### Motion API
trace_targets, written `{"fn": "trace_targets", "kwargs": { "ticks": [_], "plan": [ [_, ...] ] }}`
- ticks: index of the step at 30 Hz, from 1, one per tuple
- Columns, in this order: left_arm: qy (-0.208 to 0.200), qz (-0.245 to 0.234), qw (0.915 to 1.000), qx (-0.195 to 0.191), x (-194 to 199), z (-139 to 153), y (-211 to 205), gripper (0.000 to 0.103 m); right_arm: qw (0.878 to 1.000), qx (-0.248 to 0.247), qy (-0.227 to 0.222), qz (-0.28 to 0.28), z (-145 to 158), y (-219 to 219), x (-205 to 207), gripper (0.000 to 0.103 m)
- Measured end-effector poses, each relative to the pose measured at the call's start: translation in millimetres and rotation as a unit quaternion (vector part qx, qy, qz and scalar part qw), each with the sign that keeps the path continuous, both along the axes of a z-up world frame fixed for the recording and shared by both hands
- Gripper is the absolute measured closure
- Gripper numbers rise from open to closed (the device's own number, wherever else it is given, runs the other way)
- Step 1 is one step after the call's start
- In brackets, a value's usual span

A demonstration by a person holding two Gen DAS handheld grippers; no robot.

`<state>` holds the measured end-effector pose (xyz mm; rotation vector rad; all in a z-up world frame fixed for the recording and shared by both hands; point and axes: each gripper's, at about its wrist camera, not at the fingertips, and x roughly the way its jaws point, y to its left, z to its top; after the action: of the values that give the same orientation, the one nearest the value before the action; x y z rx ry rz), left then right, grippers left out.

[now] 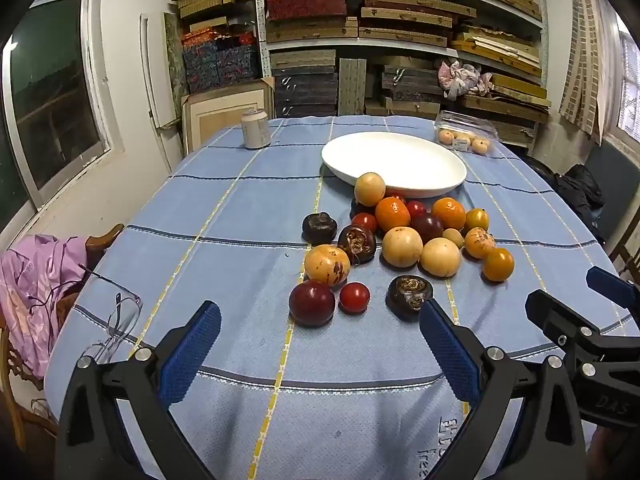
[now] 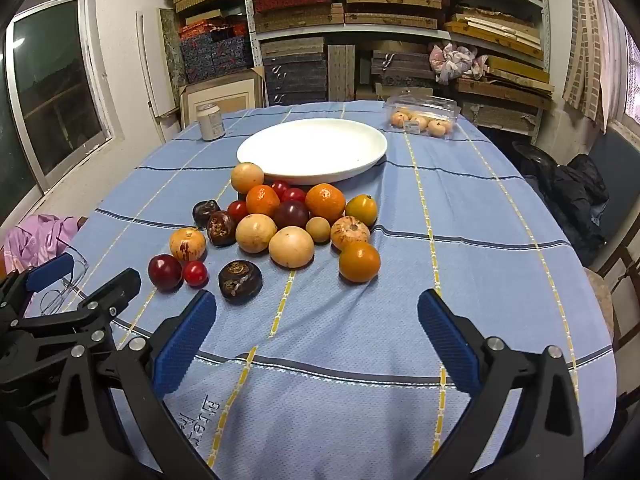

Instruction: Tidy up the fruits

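Note:
Several fruits lie in a loose pile [image 1: 402,240] [image 2: 280,228] on the blue checked tablecloth: oranges, pale round ones, dark plums, small red ones and dark brown ones. Behind the pile stands an empty white plate [image 1: 440,172] [image 2: 352,148]. My left gripper [image 1: 320,316] is open with nothing between its blue pads, just short of a dark red plum [image 1: 312,303] and a dark brown fruit [image 1: 409,295]. My right gripper [image 2: 317,306] is also open and empty, in front of an orange fruit [image 2: 359,262]. Each gripper shows at the edge of the other's view.
A can [image 1: 256,128] [image 2: 211,121] stands at the far left of the table. A clear plastic box of small peach-coloured fruits [image 1: 466,132] [image 2: 422,116] sits at the far right. Glasses [image 1: 116,328] lie near the left edge. Shelves of boxes fill the back wall.

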<state>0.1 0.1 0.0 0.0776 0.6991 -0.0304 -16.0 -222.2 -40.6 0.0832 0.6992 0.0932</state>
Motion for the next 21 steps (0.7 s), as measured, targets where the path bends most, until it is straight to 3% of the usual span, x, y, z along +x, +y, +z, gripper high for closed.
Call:
{"fn": "trace_targets", "kwargs": {
  "ticks": [21],
  "plan": [
    [0.006,-0.002,1.0000,0.000,1.8,-5.6,-1.4,0.003,1.000,0.004,0.001,0.001,-0.8,0.4,-0.1,0.004]
  ]
}}
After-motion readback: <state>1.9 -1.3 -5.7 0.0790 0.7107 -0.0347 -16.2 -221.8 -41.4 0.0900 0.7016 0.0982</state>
